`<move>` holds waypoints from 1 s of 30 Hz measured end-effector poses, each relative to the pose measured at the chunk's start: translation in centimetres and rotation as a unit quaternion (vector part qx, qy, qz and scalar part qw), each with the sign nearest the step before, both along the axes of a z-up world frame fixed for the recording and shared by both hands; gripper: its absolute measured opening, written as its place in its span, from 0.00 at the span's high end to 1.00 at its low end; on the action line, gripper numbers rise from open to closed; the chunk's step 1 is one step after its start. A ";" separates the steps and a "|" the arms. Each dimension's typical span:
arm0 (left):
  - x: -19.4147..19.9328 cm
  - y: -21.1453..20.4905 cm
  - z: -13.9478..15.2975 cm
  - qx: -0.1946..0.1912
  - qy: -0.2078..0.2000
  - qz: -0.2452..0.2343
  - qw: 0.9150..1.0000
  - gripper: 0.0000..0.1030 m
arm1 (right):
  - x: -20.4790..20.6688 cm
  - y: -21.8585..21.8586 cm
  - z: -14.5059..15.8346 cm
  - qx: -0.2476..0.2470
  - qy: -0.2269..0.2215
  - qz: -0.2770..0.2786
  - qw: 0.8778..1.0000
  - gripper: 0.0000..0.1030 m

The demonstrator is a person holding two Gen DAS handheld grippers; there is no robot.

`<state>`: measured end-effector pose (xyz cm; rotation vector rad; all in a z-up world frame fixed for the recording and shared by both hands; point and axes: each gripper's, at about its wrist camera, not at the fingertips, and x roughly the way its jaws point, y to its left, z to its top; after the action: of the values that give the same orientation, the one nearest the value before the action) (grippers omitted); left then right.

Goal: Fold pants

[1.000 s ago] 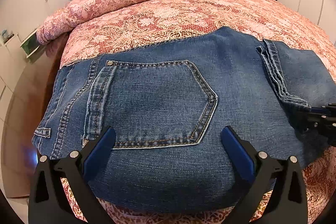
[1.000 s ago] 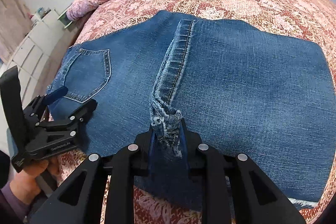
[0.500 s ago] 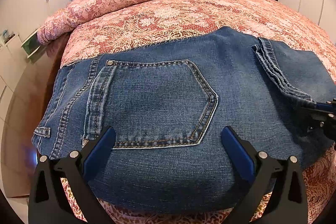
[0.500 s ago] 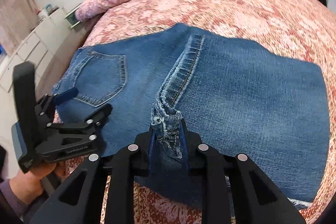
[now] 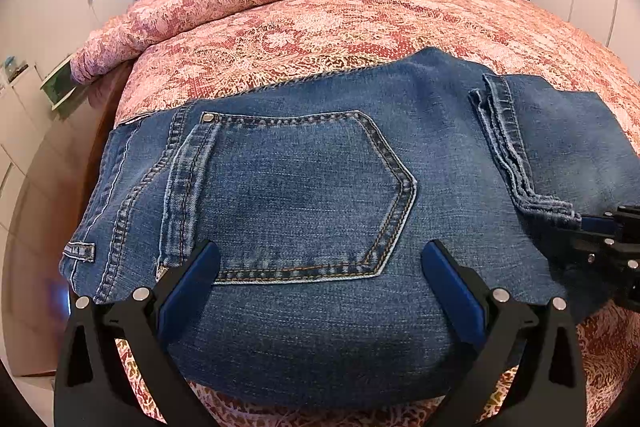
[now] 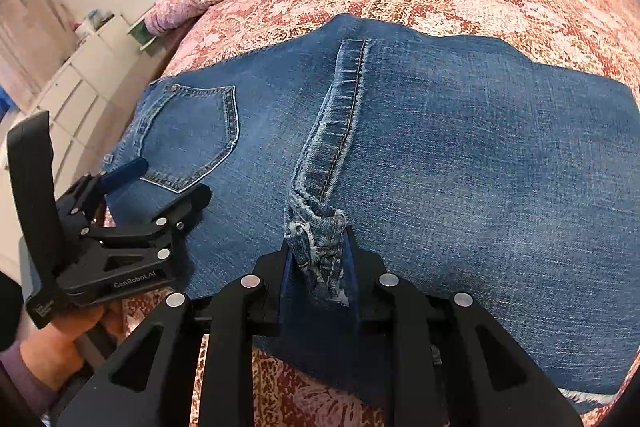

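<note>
Since a second ago my right gripper (image 6: 318, 259) has dragged the frayed hem (image 6: 320, 247) it pinches slightly toward the bed's (image 5: 360, 23) near edge. My left gripper (image 5: 320, 275) hangs wide open over the back pocket (image 5: 304, 195). The jeans (image 6: 460, 167) lie folded along that near edge; I judge the fold nearly set.

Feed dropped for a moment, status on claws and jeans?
Right claw shut on hem. Left claw open over back pocket, holding nothing. Jeans folded once, flat on bed. Nothing in the way.
</note>
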<state>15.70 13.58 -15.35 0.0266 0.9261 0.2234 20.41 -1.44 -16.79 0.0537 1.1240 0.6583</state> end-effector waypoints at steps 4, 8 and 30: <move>0.0 0.0 0.0 0.002 0.000 0.000 1.000 0.02 | -0.1 0.0 -0.1 -0.003 -0.001 -0.002 1.000 0.79; -0.1 0.0 0.1 0.001 -0.001 0.000 1.000 0.02 | -0.1 0.2 -0.1 -0.007 -0.007 0.001 1.000 0.79; -10.0 16.9 0.6 -0.407 -0.081 0.206 0.886 0.02 | -0.1 0.2 -0.2 -0.004 -0.009 0.002 1.000 0.79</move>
<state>5.65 30.47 -14.71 -0.9656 0.7902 0.2103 20.28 -1.22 -16.95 0.0395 1.1103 0.6570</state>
